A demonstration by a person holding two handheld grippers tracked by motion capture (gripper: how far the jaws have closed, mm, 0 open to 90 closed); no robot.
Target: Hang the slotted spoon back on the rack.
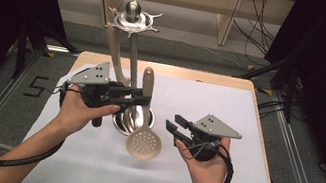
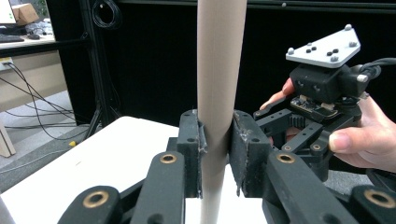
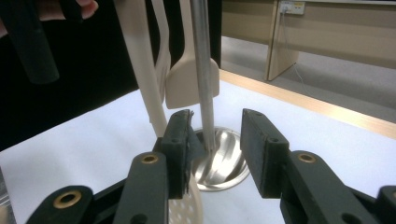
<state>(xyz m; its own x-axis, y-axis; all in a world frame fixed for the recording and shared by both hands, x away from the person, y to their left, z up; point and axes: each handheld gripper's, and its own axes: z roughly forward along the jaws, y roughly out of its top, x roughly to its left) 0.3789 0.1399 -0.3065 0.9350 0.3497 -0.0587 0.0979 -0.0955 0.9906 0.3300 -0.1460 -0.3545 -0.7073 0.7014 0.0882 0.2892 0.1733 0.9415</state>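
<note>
Beige slotted spoon (image 1: 143,143) clamped in left tongs (image 1: 142,97), gripped around upper handle; handle near upright, perforated bowl hanging below tongs, above white sheet on bench (image 1: 224,133). From left gripper view: both jaws pressed flat against beige handle (image 2: 215,93), handle running out of frame top and bottom. Left hand (image 1: 79,109) wrapped under tool body, grey three-cornered plate on top.

Right tongs (image 1: 176,126) apart, nothing between jaws; held by right hand (image 1: 204,162), pointing toward left tongs. From right gripper view: wide gap between jaws, steel holder base (image 3: 224,163) seen through gap, just beyond tips. Right tongs also seen across from left tongs in left gripper view (image 2: 280,128), well clear of spoon handle.

Steel utensil stand (image 1: 133,18): round base dish (image 1: 128,121) on white sheet, directly beside and below left tongs, between both tongs; central steel rod (image 3: 203,84) rising to hook ring at top. Beige spatula (image 3: 191,79) and another beige utensil handle (image 3: 142,65) hanging alongside rod, beyond right tongs. Spoon bowl overlapping near edge of base dish in high view; contact cannot be judged.
</note>
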